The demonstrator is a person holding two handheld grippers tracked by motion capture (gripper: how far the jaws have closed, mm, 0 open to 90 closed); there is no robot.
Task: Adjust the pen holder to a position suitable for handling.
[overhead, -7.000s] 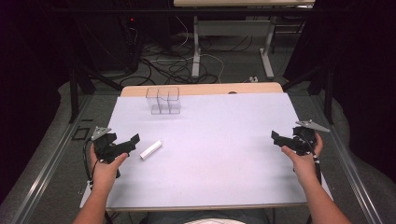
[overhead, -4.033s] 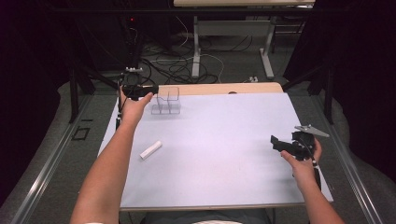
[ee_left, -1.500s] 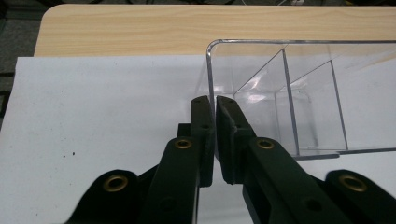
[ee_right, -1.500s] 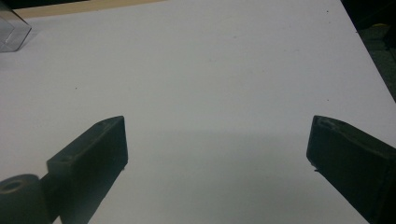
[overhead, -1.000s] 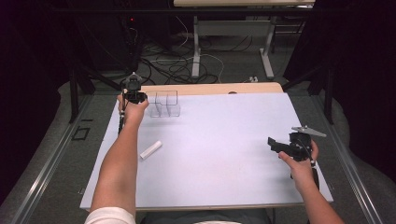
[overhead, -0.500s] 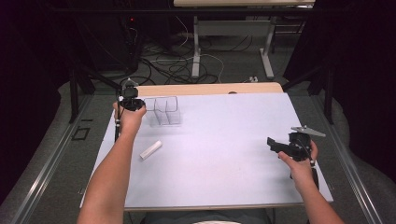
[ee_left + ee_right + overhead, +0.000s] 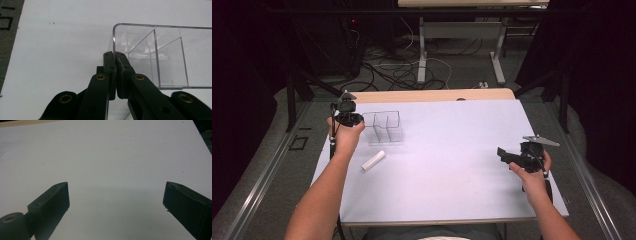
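A clear plastic box point(image 7: 384, 127) with inner dividers stands on the white table point(image 7: 447, 150) at the back left. My left gripper point(image 7: 357, 118) is at the box's left end, shut on its thin side wall. The left gripper view shows the jaws pinched together point(image 7: 115, 53) on the wall near a corner of the clear box point(image 7: 160, 57). A small white cylinder point(image 7: 373, 160) lies on the table just in front of the box. My right gripper point(image 7: 504, 155) hovers over the right side of the table, open point(image 7: 116, 195) with nothing between its jaws.
The table's wooden back edge point(image 7: 432, 95) lies behind the box. Beyond it are cables point(image 7: 412, 70) on the floor and another table's legs point(image 7: 422, 50). Dark rails point(image 7: 257, 190) run along both sides.
The left gripper, shut on the box wall, has pulled the clear box towards the person, away from the back edge. The right gripper has drifted slightly left.
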